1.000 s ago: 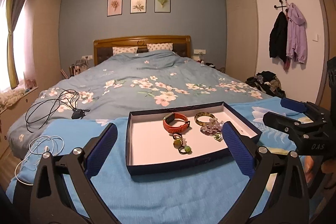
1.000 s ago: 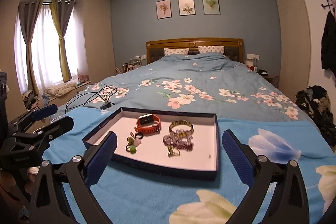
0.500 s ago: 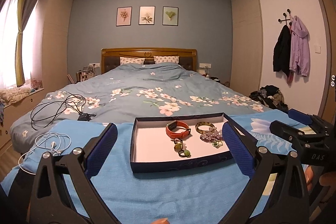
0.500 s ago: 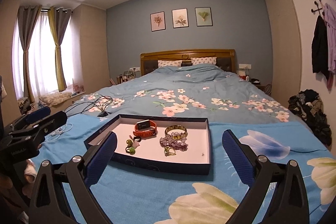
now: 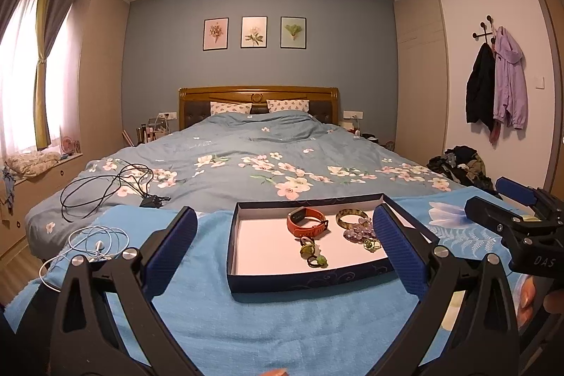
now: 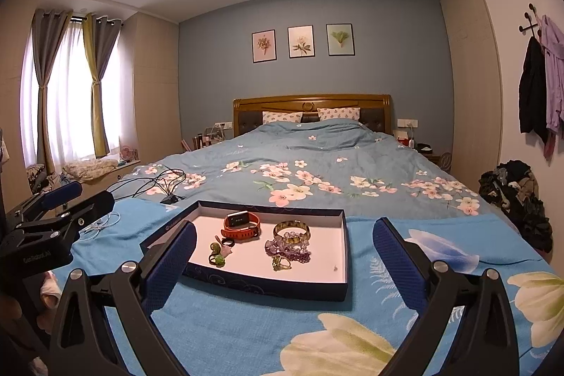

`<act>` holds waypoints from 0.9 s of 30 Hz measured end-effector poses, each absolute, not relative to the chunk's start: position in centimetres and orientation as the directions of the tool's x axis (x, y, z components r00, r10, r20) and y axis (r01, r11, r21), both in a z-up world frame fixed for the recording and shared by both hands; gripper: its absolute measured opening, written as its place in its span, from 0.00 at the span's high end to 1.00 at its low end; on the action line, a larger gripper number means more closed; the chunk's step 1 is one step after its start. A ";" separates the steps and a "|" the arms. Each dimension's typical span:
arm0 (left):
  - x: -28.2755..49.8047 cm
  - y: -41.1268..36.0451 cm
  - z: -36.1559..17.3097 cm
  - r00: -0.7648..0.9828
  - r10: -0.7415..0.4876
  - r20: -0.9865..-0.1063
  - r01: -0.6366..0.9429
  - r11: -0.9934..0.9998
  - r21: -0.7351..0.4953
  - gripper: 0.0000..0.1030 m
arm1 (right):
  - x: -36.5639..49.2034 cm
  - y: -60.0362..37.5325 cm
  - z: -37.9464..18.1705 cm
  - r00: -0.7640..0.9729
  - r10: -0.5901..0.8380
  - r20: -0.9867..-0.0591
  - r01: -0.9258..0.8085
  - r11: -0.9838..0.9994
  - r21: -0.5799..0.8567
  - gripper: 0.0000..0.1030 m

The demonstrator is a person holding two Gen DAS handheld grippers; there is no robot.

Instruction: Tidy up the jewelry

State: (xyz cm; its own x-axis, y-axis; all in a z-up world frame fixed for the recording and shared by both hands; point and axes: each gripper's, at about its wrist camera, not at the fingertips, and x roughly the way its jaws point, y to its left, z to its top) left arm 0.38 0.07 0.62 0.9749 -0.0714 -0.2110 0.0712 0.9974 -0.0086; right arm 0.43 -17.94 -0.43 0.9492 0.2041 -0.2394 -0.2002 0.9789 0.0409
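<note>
A dark blue tray (image 5: 310,278) (image 6: 268,288) with a white floor lies on a blue cloth at the foot of the bed. In it are an orange watch (image 5: 306,221) (image 6: 241,225), a gold bangle (image 5: 349,216) (image 6: 292,230), purple beads (image 5: 359,230) (image 6: 289,252) and several small green rings (image 5: 311,252) (image 6: 218,252). My left gripper (image 5: 282,252) is open and empty, just short of the tray. My right gripper (image 6: 283,261) is open and empty, at the tray's near side. Each gripper shows at the edge of the other's view.
Black cables (image 5: 105,185) and white earphones (image 5: 95,242) lie on the bed left of the tray. A pile of clothes (image 6: 514,196) sits on the floor at the right. Coats (image 5: 497,90) hang on the right wall.
Both cameras have tilted up and pulled back a little, so the tray sits lower in view and more ceiling shows. Both grippers stay open and the jewelry has not moved.
</note>
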 end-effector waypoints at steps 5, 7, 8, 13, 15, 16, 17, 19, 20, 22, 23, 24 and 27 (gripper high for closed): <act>0.1 0.3 0.7 0.978 -0.062 -0.202 0.062 0.998 -0.008 0.05 | 0.3 -17.9 -0.4 0.950 0.200 -0.240 -0.196 0.980 0.042 0.06; 0.1 0.2 0.8 0.979 -0.054 -0.198 0.055 0.998 -0.004 0.05 | 0.1 -17.9 -0.3 0.951 0.200 -0.237 -0.195 0.980 0.044 0.06; 0.0 0.3 0.8 0.979 -0.051 -0.197 0.051 0.999 -0.002 0.05 | 0.1 -17.9 -0.3 0.951 0.199 -0.238 -0.194 0.980 0.044 0.06; -0.2 0.3 0.8 0.980 -0.047 -0.195 0.048 0.999 -0.001 0.05 | 0.1 -18.0 -0.3 0.951 0.199 -0.236 -0.194 0.980 0.046 0.06; -0.2 0.3 0.9 0.981 -0.044 -0.190 0.045 0.999 0.000 0.05 | 0.1 -18.0 -0.4 0.952 0.197 -0.236 -0.192 0.980 0.045 0.06; -0.2 0.3 0.9 0.981 -0.045 -0.189 0.046 0.999 0.000 0.05 | 0.1 -18.0 -0.4 0.951 0.198 -0.238 -0.193 0.980 0.045 0.06; -0.2 0.3 0.8 0.981 -0.045 -0.190 0.046 0.999 0.001 0.05 | 0.1 -17.9 -0.4 0.950 0.199 -0.241 -0.193 0.980 0.045 0.06; -0.2 0.3 0.8 0.981 -0.045 -0.189 0.046 0.999 0.002 0.05 | 0.2 -17.9 -0.5 0.950 0.197 -0.242 -0.192 0.980 0.044 0.06; -0.2 0.3 0.8 0.981 -0.045 -0.189 0.046 0.999 0.001 0.05 | 0.2 -18.0 -0.5 0.950 0.196 -0.244 -0.191 0.981 0.045 0.06; -0.2 0.3 0.9 0.981 -0.044 -0.189 0.045 0.999 0.001 0.05 | 0.3 -18.0 -0.5 0.950 0.197 -0.243 -0.190 0.980 0.050 0.06; -0.1 0.3 0.8 0.981 -0.042 -0.187 0.043 0.999 0.002 0.05 | 0.3 -18.1 -0.4 0.950 0.197 -0.242 -0.190 0.980 0.053 0.06; -0.3 0.3 0.8 0.982 -0.040 -0.186 0.042 0.999 0.003 0.05 | 0.3 -18.2 -0.4 0.950 0.196 -0.242 -0.189 0.981 0.055 0.06; -0.5 0.3 0.8 0.982 -0.035 -0.183 0.036 0.999 0.002 0.05 | 0.3 -18.3 -0.4 0.951 0.195 -0.242 -0.187 0.981 0.054 0.06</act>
